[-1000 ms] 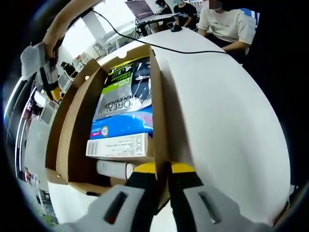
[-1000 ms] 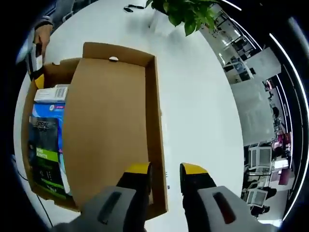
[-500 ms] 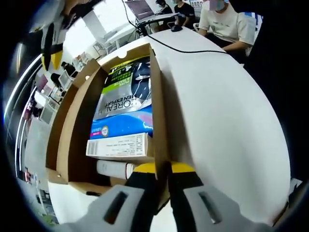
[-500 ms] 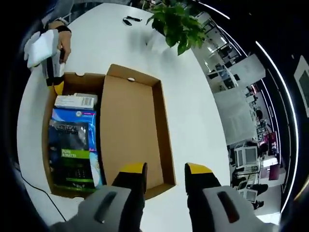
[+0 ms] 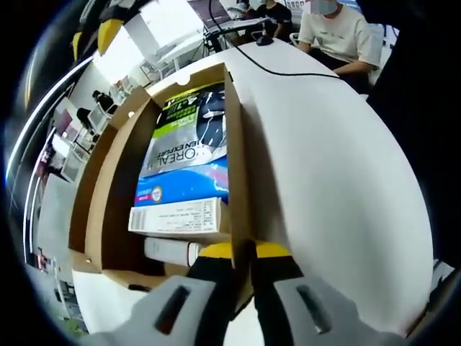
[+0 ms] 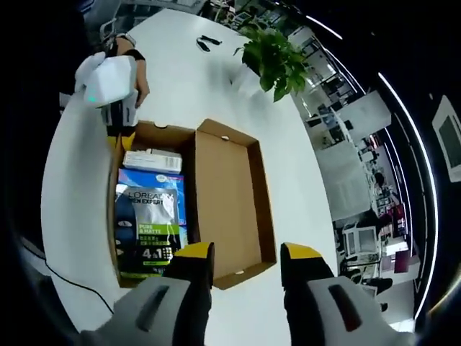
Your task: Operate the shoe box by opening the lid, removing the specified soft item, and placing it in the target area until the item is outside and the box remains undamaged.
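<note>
The brown cardboard shoe box [image 5: 115,180] lies open on the white table [image 5: 338,180]. Its lid [image 6: 227,202] is folded flat to the side. Inside lie a blue and black soft pack [image 5: 189,155] [image 6: 148,223], a small white carton [image 5: 176,216] [image 6: 151,160] and a white tube [image 5: 169,252]. My left gripper [image 5: 243,252] is shut on the box's side wall; in the right gripper view the left gripper [image 6: 119,122], held by a hand, sits at the box's far corner. My right gripper [image 6: 247,254] hangs open high above the box, holding nothing. The right gripper [image 5: 97,29] also shows in the left gripper view.
A potted plant [image 6: 277,50] and a small dark object [image 6: 209,41] stand on the far part of the table. A black cable [image 5: 288,72] runs across the table beside the box. People [image 5: 338,36] sit at the table's far end.
My right gripper has risen and drawn back from the lid, so the whole open box now shows below it. The left gripper keeps its hold on the wall.
</note>
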A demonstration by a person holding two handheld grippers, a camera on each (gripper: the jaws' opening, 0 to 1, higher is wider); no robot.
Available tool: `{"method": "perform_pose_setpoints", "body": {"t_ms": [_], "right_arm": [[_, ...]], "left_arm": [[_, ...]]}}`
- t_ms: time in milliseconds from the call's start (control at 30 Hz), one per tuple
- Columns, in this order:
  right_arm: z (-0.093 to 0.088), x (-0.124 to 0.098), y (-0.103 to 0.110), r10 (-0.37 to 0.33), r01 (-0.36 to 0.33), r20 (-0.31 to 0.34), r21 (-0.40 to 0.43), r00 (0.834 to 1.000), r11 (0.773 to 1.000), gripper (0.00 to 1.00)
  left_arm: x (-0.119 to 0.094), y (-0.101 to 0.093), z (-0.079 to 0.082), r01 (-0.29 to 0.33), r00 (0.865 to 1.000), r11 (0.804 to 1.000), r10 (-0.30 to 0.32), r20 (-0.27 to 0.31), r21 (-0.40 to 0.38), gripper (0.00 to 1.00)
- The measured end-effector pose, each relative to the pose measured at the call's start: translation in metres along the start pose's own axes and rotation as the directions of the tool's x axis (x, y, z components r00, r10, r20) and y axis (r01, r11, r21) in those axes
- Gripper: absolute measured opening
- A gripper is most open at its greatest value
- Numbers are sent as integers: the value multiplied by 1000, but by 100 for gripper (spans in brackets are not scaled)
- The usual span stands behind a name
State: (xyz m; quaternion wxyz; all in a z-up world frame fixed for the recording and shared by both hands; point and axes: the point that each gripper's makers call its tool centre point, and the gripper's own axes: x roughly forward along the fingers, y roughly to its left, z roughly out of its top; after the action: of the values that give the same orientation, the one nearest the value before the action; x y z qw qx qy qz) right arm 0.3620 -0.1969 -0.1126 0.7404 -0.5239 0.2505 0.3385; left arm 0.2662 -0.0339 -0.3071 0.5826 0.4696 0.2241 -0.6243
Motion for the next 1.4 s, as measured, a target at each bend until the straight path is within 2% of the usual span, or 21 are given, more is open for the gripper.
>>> {"method": "perform_pose_setpoints", "body": {"t_ms": [267,500,633,700,767,867,1067,1133,1200,1267,1400], "right_arm": [[5,-5,42,23,-23,30,-6,999,1000,42],[9,-7,60,26,-26,43,-7,999,1000,44],[8,-9,66,22,-21,45,-3,999,1000,47],[8,-8,73,34,-32,57,-48,998,998,49],[4,-7,77,44,-44,35,-24,998,999,49],[1,-7,80,52,-51,32,-37,998,998,49],[6,-8,85,63,-61,54,-44,997,997,50],[3,-7,89,76,-75,28,-46,997,996,49],[4,-5,92,80,-77,26,-99,996,992,49],[6,-1,92,86,-83,32,-86,996,993,49],[0,4,95,103,-102,1,-86,995,991,49]], "left_arm": [[1,0,-1,-1,1000,1000,1,-5,-1,6],[1,0,-1,-8,1000,1000,8,-22,17,7],[1,0,-1,-14,1000,1000,14,-27,16,7],[3,0,-2,-17,999,1000,18,-39,21,8],[4,0,-2,-25,998,999,26,-51,28,8],[4,1,-1,-24,999,999,25,-49,27,8],[4,2,-1,-25,998,999,27,-50,32,8],[4,2,-1,-27,998,999,28,-53,32,8],[4,2,-1,-28,998,999,30,-55,34,9],[4,2,-1,-27,998,999,29,-53,32,9],[4,2,-1,-25,998,999,26,-49,35,9]]}}
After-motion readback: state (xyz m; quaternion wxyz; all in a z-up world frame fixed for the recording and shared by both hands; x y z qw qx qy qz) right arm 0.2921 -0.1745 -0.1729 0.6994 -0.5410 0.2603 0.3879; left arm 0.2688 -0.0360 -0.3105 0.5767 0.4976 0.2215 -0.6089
